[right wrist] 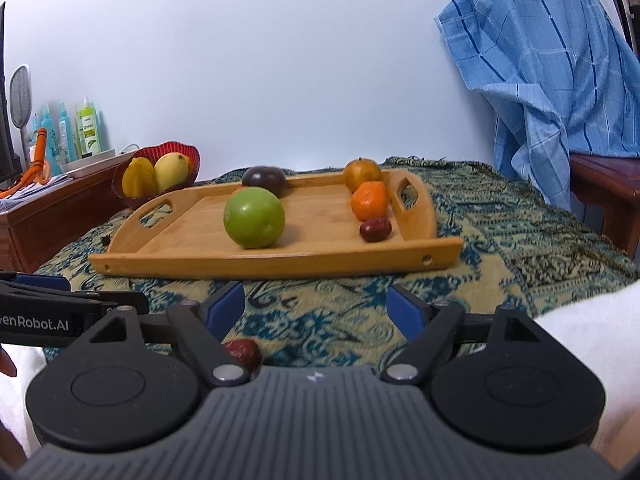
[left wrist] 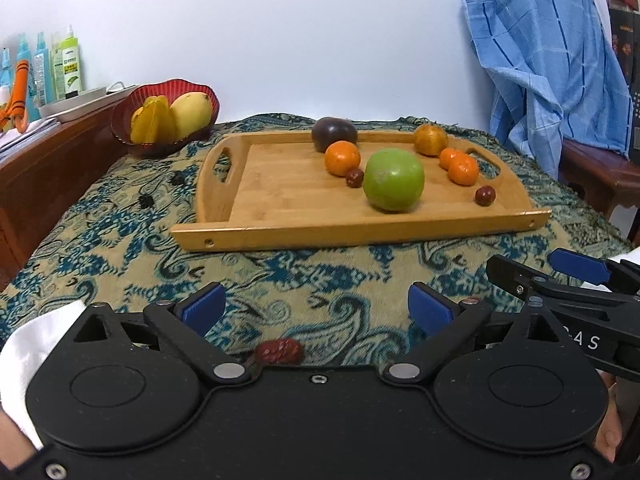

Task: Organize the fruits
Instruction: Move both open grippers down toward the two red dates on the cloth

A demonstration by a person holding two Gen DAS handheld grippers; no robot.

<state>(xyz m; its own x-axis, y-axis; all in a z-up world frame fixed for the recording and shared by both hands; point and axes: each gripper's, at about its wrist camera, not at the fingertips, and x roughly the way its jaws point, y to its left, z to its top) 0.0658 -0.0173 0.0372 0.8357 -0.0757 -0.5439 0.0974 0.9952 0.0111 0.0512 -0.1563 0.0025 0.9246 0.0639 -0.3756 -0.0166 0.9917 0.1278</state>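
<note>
Both grippers are idling wide open, holding nothing: left gripper (left wrist: pixel 316 308), right gripper (right wrist: pixel 316 306). A wrinkled red date (left wrist: pixel 280 351) is lying loose on the patterned cloth, near side, outside the bamboo tray (left wrist: pixel 352 226). Its long axis is running left-right. Likely next: straddle the date across its short axis, close, carry to tray.

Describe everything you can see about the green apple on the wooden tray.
The green apple is the largest fruit on the wooden tray. It is round, with smooth, matte yellow-green skin and a few faint pale marks. It sits on the tray floor near the middle, toward the front. No gripper touches it. In the left wrist view a small red date lies close at its left side, perhaps touching. A tangerine sits just behind that.
</note>
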